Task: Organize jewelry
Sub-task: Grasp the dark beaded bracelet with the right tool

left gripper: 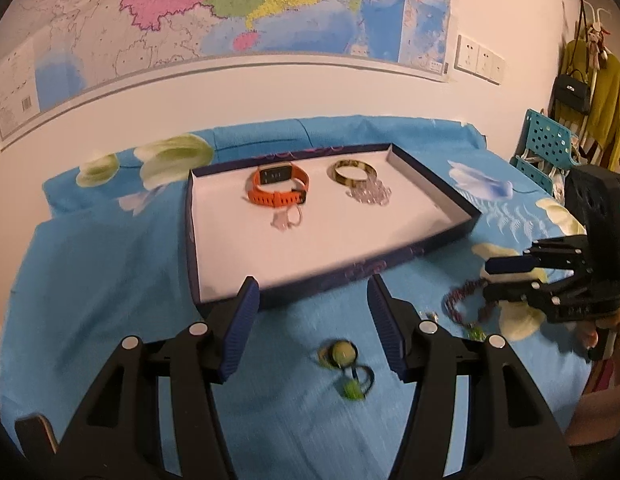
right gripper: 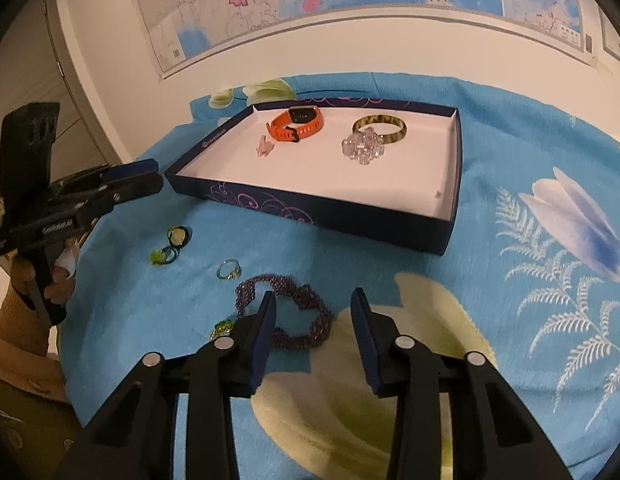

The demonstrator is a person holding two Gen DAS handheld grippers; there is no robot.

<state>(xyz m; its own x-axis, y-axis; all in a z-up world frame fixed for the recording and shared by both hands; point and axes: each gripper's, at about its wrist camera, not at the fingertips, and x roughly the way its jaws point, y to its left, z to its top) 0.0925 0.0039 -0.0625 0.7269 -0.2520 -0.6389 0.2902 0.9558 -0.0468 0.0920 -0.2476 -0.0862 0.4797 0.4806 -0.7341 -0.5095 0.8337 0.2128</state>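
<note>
The right gripper (right gripper: 313,306) is hovering with jaws spread over the purple bead bracelet (right gripper: 294,312) lying on the blue cloth (right gripper: 510,320), while the left gripper (left gripper: 312,292), likewise gaping and empty, is pointing toward the tray (left gripper: 430,216) holding an orange watch (left gripper: 278,188).

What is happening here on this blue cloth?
A person with a gripper in each hand is sorting jewelry into a dark blue tray. An orange watch, a bangle, a crystal bracelet and a small pink piece already lie inside. The right gripper, jaws open, hovers over a purple beaded bracelet. The left gripper is open above two green rings.
</note>
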